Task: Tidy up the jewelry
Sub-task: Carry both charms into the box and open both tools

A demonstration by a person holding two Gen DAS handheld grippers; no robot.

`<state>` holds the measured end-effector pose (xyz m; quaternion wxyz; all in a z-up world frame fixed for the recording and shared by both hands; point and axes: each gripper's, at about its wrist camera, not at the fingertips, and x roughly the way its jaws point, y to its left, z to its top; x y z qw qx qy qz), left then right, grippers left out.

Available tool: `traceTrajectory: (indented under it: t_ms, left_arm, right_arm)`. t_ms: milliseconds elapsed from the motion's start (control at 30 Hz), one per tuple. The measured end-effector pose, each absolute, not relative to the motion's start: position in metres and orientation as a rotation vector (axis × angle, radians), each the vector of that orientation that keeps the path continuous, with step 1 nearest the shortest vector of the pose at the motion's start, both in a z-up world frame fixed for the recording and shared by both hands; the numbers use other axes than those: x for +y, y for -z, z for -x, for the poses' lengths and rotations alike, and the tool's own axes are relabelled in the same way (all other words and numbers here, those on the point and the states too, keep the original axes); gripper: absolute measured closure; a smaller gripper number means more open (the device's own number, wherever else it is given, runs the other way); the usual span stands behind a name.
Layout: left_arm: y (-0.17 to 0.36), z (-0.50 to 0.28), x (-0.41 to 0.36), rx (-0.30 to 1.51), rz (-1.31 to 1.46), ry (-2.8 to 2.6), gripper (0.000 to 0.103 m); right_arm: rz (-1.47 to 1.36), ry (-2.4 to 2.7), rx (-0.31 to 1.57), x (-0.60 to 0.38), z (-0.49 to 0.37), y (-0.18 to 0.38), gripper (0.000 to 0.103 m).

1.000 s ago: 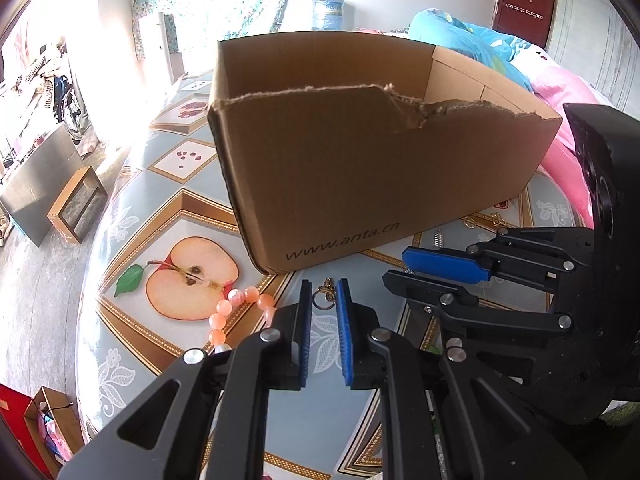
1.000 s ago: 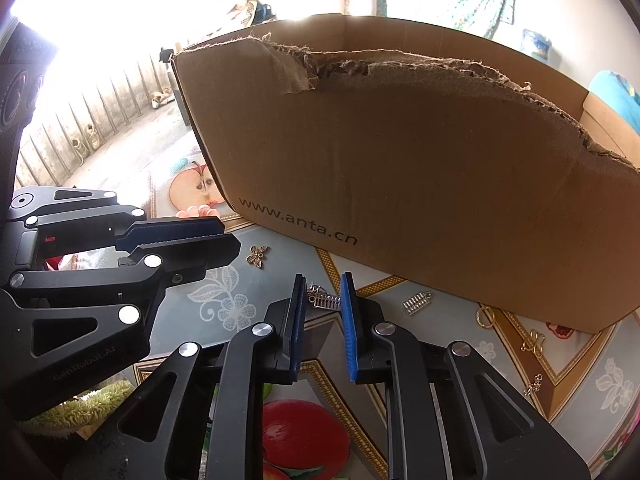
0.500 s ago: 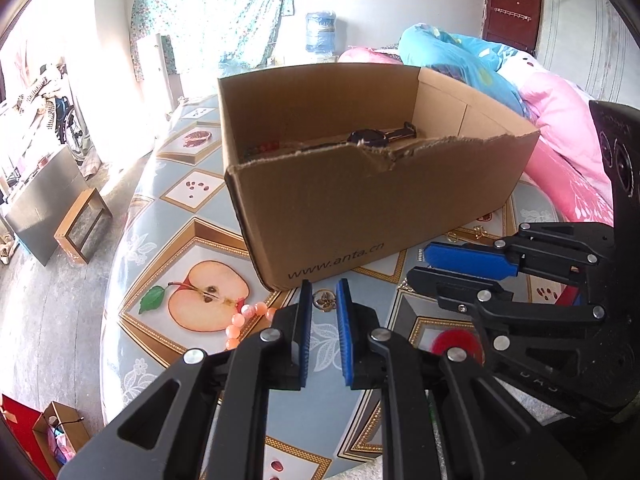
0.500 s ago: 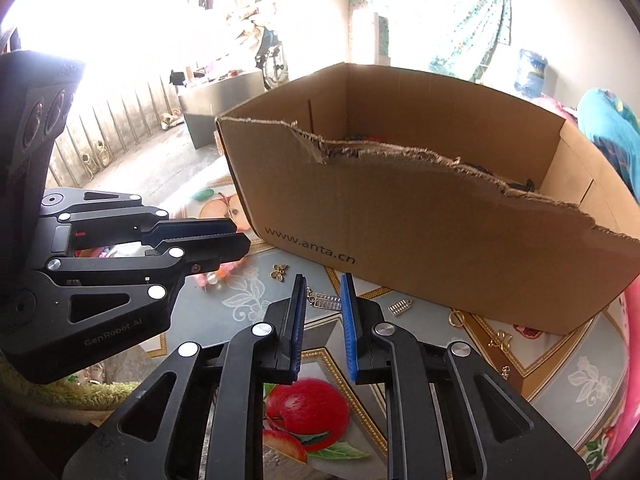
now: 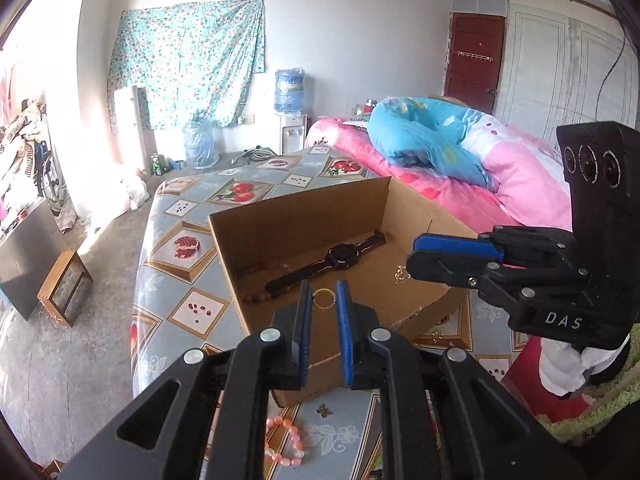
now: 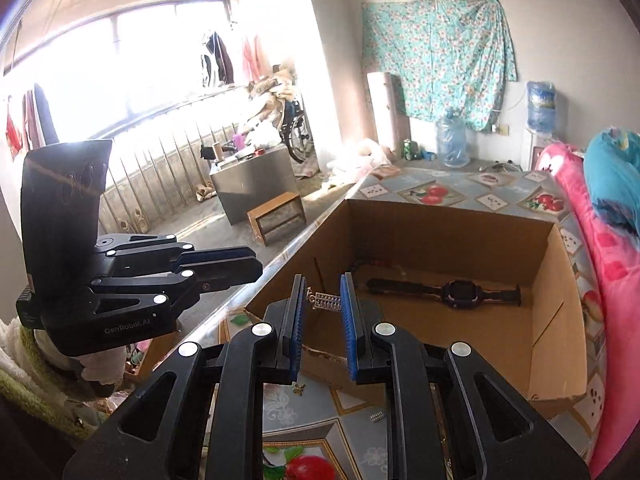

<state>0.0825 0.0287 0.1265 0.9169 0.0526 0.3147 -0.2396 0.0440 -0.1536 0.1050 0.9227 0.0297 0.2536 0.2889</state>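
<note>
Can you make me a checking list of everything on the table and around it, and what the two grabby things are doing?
Surface: table covered by a fruit-print cloth.
Job's things: cardboard box open on the table, black watch and a bead string lying inside; pink bead bracelet and small butterfly charm on the cloth outside the box.
Clutter: small silver charm on the cloth by the box.
Grippers: left tool holds a gold ring over the box; right tool holds a silver bar charm over the box.
Cables: one dark cable on the far wall.
Surroundings: bed with pink bedding, water bottles, flowered curtain.
</note>
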Motion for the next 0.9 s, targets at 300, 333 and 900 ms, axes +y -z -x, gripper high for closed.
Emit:
traceTrajectory:
  t_ms: [300,333,900]
  left_arm:
    - [-0.093,-0.167,-0.002,0.822,-0.180,0.494,0.091]
    - [-0.088,-0.173,-0.005,0.843,-0.185,0.494,0.091]
    - [-0.075,-0.187,0.001,0.857,-0.129,0.444,0.077]
  right_arm:
    - [-0.085,-0.545,0.898,-0.137,-0.140,-0.056,0.087]
    - [-0.099,-0.539,0.935,-0.138,-0.148,-0.051,0.087]
    - [-0.242,-0.517,0.913,-0.167,-0.171,-0.056,0.074]
